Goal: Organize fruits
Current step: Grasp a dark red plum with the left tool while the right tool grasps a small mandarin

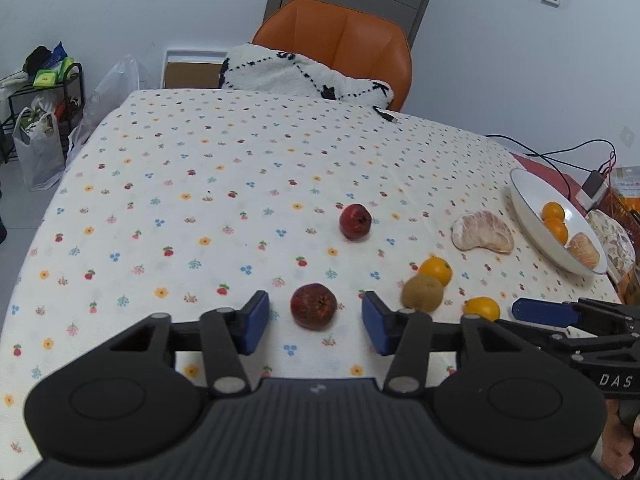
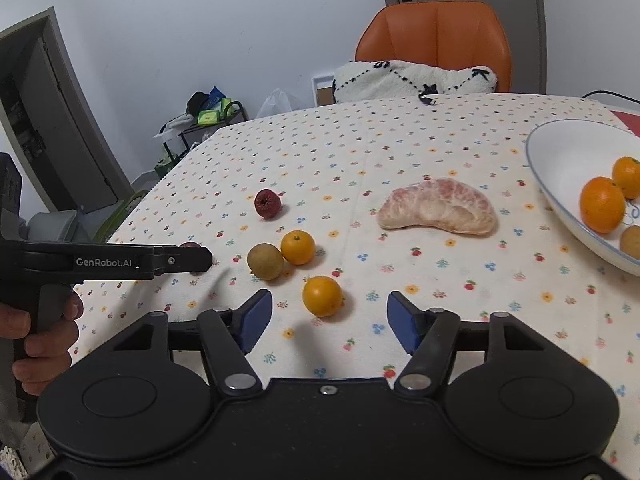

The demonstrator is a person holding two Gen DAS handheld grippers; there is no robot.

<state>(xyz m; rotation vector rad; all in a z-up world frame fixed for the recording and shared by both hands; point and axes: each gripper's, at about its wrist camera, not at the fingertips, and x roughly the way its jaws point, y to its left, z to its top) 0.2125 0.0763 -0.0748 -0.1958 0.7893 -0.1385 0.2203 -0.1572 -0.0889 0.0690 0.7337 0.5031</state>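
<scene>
- Left wrist view: the left gripper point(image 1: 316, 322) is wide open and holds nothing. A dark red fruit point(image 1: 313, 306) sits on the table right between its blue fingers, not touched yet.
- A second red fruit point(image 1: 355, 221) lies farther back. A brown kiwi point(image 1: 422, 293) touches a small orange point(image 1: 436, 270), and another small orange point(image 1: 483, 308) lies near them.
- A peeled pomelo piece point(image 1: 482, 232) lies just beside the white bowl point(image 1: 532, 216). The bowl already has two oranges and a peeled piece in it.
- So the job looks partly done: some fruit is in the bowl, and six pieces are left on the table.
- Right wrist view: the right gripper point(image 2: 330, 316) is wide open too and empty. An orange point(image 2: 322, 295) sits between its blue fingers, nearer the left one. I think that orange gets picked next.
- A hand point(image 2: 38, 344) holds the other gripper on the left side.
- The table has a white tablecloth point(image 2: 440, 152) with little flowers. Behind it are an orange chair point(image 2: 434, 36) with a fluffy white pillow point(image 2: 412, 78), a grey door, white walls, and a black rack with bags.
</scene>
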